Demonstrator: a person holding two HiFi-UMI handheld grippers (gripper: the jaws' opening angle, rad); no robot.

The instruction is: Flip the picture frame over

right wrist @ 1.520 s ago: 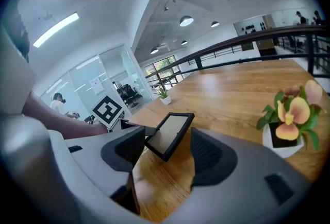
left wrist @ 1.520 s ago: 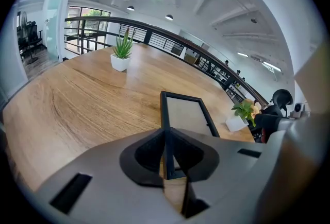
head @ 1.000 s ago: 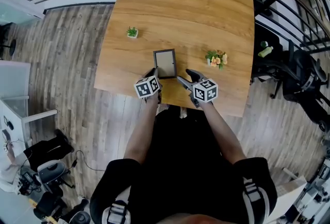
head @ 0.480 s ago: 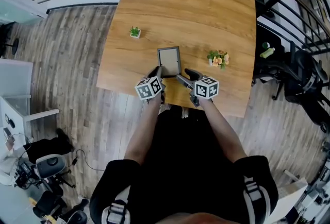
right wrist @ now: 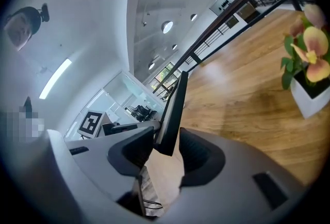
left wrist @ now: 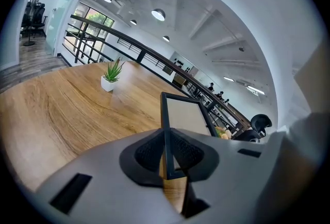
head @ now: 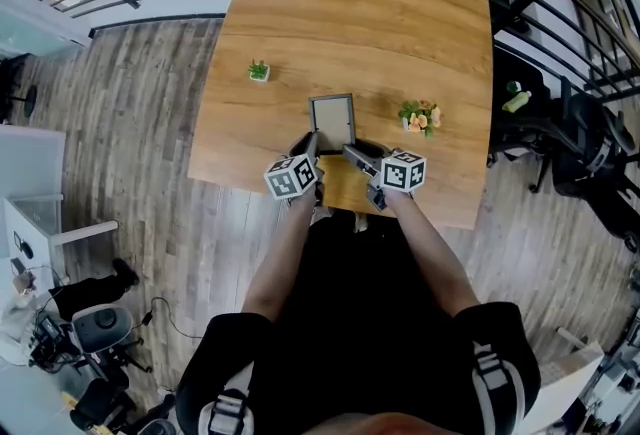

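The picture frame (head: 331,116) has a dark rim and a pale panel, and its near edge is lifted off the wooden table (head: 380,23). My left gripper (head: 311,145) is shut on its near left edge. In the left gripper view the frame (left wrist: 185,115) stands on edge between the pads of the left gripper (left wrist: 166,153). My right gripper (head: 352,151) is at the near right corner. Its jaws have just been closing, and the frame (right wrist: 172,107) sits between them in the right gripper (right wrist: 167,148) with a gap still showing at one pad.
A small green plant in a white pot (head: 259,71) stands left of the frame, also in the left gripper view (left wrist: 111,76). A flower pot (head: 420,115) stands close on the right, large in the right gripper view (right wrist: 309,63). Black chairs (head: 590,153) stand beyond the table's right edge.
The left gripper has risen with the frame, tilting it up off the table. The right gripper has stayed in place while its jaws narrowed around the frame's near right corner.
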